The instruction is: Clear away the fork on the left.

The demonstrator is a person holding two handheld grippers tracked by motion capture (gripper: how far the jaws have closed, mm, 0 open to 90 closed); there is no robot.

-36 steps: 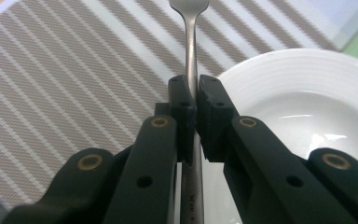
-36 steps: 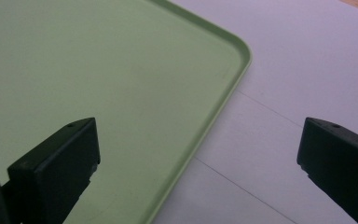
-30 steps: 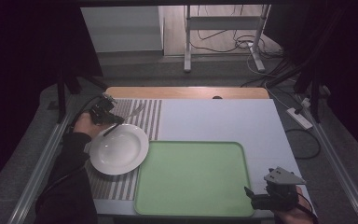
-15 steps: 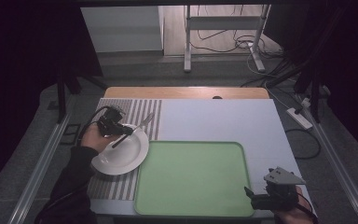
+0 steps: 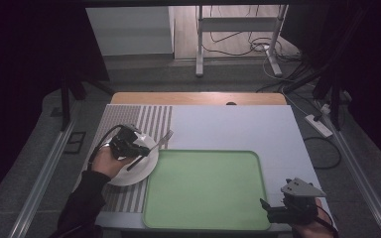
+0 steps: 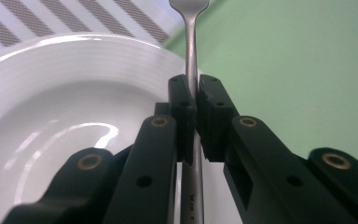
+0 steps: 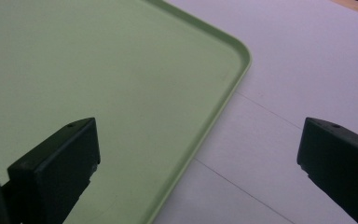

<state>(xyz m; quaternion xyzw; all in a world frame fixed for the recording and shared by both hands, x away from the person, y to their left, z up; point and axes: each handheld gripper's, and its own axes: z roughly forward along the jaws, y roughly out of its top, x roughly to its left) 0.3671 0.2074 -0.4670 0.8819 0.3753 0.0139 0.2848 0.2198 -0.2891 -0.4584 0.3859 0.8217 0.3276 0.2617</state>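
Looking down from the high view, the left gripper (image 5: 140, 148) holds a fork (image 5: 155, 146) over the plate (image 5: 129, 174) beside the tray (image 5: 208, 198). Its own view shows the jaws clamped on the handle. The right gripper (image 7: 198, 154) stands wide open above the tray's corner.

A brushed-metal fork (image 6: 192, 56) with a dull sheen crosses a glossy white ceramic-looking plate (image 6: 65, 93). At the plate's three o'clock lies a smooth, matt green plastic tray (image 5: 206, 191). A striped cloth-like mat (image 5: 151, 119) lies beneath the plate.
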